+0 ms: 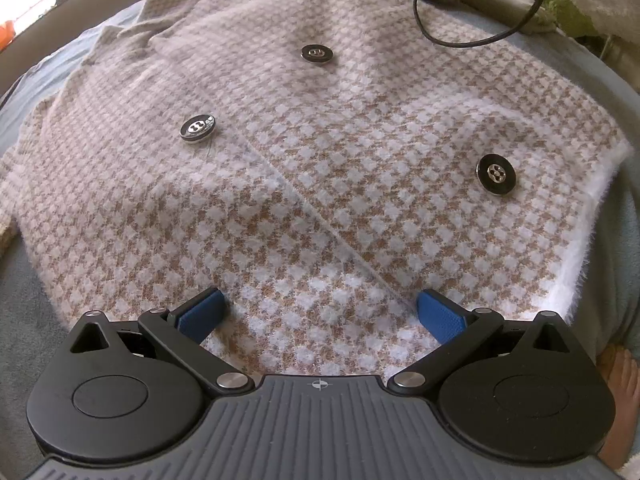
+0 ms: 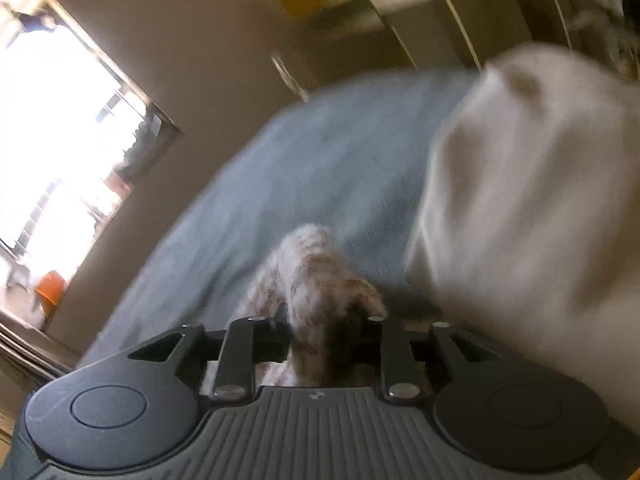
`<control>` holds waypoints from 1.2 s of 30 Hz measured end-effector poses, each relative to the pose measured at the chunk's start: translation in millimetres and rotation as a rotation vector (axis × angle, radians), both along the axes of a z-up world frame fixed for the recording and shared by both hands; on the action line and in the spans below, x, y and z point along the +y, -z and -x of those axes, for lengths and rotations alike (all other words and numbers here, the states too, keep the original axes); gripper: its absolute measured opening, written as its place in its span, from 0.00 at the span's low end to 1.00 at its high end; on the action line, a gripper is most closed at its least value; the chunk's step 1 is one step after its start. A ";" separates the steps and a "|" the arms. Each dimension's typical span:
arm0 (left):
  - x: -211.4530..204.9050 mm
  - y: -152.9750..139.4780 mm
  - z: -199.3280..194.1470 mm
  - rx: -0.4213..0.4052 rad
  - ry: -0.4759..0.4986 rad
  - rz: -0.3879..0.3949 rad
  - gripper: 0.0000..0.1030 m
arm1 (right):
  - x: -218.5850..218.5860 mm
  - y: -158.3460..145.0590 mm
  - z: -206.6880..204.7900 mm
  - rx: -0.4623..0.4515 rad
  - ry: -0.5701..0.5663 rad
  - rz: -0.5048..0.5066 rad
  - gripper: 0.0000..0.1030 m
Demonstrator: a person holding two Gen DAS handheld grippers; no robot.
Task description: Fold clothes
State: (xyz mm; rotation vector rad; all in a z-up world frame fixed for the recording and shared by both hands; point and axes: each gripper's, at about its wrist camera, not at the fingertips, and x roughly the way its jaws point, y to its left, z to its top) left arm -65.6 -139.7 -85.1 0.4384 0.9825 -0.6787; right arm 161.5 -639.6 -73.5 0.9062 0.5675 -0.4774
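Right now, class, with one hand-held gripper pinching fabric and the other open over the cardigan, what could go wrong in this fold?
1. The right hand-held gripper pinches only a small bunch of fuzzy fabric; it may slip free.
2. The left hand-held gripper stands open, so the cardigan could drag across the blue sheet.
3. The black cable could snag.

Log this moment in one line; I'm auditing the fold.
left claw: open over cardigan | right claw: shut on fuzzy fabric bunch | bed: blue sheet

No legible text, label, brand or number appears in either view; the right wrist view may be too blurred to show any.
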 end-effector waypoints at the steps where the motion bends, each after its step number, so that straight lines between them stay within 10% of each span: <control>1: 0.0 0.1 -0.5 0.000 0.000 0.000 1.00 | -3.3 2.7 4.2 0.002 0.011 -0.051 0.42; 11: 2.1 -0.1 0.1 0.007 0.000 0.016 1.00 | 1.8 -50.4 119.7 -0.049 -0.257 -0.138 0.50; 19: 1.6 -1.0 -1.0 0.021 -0.002 0.024 1.00 | 100.5 -39.0 237.8 0.282 -0.584 -0.043 0.51; 36: 0.6 -1.4 1.9 0.020 -0.009 0.019 1.00 | 211.9 -11.1 337.4 0.428 -0.779 0.592 0.44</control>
